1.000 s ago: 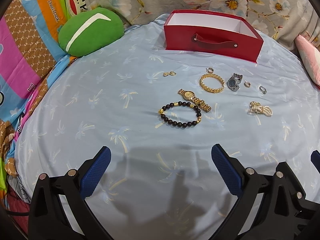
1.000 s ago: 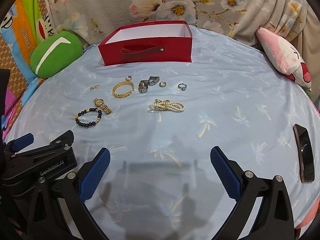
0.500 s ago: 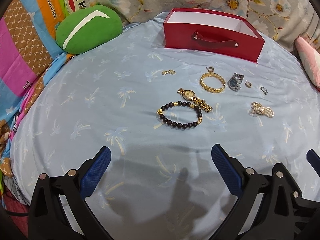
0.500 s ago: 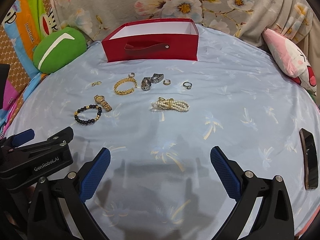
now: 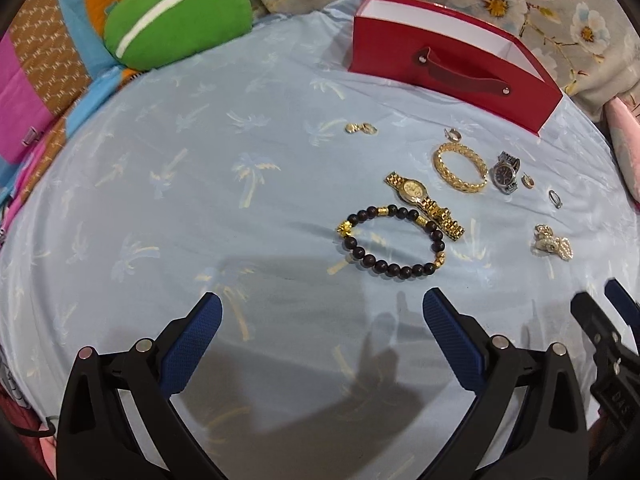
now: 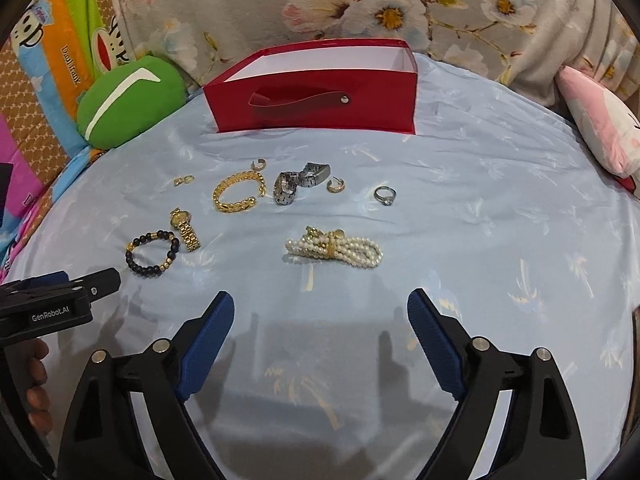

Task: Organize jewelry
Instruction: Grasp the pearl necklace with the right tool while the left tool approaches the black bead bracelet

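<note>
Jewelry lies scattered on a light blue sheet (image 5: 160, 200) in front of an open red box (image 5: 452, 76) (image 6: 316, 96). A black bead bracelet (image 5: 390, 242) (image 6: 152, 254) lies just beyond my open left gripper (image 5: 322, 314), beside a gold watch (image 5: 424, 200). A white pearl bracelet (image 6: 334, 249) lies just ahead of my right gripper (image 6: 320, 312), whose jaws are closing with nothing between them. Farther back lie a gold chain bracelet (image 6: 239, 191), a silver watch (image 6: 298, 182), a silver ring (image 6: 385, 195) and small gold earrings (image 6: 184, 180).
A green cushion (image 6: 128, 102) sits at the back left and a pink plush pillow (image 6: 600, 128) at the right edge. Floral fabric (image 6: 360, 4) rises behind the box. A person's fingers (image 6: 36, 384) hold the left gripper at the lower left of the right wrist view.
Both grippers have moved forward and lower toward the jewelry, which looks larger now. The right gripper's jaws have narrowed a little. The dark phone at the right has left the view.
</note>
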The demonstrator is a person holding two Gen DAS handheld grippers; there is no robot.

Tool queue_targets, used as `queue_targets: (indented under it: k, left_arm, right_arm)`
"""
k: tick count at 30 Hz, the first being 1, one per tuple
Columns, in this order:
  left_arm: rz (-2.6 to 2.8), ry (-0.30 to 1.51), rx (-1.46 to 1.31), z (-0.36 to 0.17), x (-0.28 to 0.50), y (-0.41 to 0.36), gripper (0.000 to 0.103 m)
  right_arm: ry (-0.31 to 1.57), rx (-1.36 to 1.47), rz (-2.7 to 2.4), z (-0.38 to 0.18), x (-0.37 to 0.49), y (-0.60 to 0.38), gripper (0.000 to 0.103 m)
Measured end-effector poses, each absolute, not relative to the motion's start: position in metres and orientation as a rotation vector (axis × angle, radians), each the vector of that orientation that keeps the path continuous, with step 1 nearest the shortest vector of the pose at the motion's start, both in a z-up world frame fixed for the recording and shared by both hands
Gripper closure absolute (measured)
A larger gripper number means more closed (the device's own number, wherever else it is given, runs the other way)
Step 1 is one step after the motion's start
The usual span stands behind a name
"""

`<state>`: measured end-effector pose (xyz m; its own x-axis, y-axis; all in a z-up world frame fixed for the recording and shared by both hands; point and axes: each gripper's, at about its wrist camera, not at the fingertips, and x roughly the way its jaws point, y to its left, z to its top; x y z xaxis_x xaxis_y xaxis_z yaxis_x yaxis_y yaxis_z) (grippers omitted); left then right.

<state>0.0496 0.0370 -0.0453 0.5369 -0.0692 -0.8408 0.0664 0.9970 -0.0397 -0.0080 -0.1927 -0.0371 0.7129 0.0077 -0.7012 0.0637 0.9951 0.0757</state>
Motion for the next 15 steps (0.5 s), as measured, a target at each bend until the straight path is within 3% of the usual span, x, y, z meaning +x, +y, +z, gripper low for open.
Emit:
queue_targets:
  k: [5, 15]
  left_arm:
    - [-0.086, 1.023, -0.015, -0.054, 0.062, 0.036, 0.005]
    - [-0.071, 1.033, -0.008, -0.058, 0.078, 0.033, 0.005]
  right_arm:
    - [0.798, 0.045, 0.039, -0.042, 0.021, -0.201, 0.031]
    - [0.882, 0.031, 0.102, -0.061, 0.054, -0.209, 0.033]
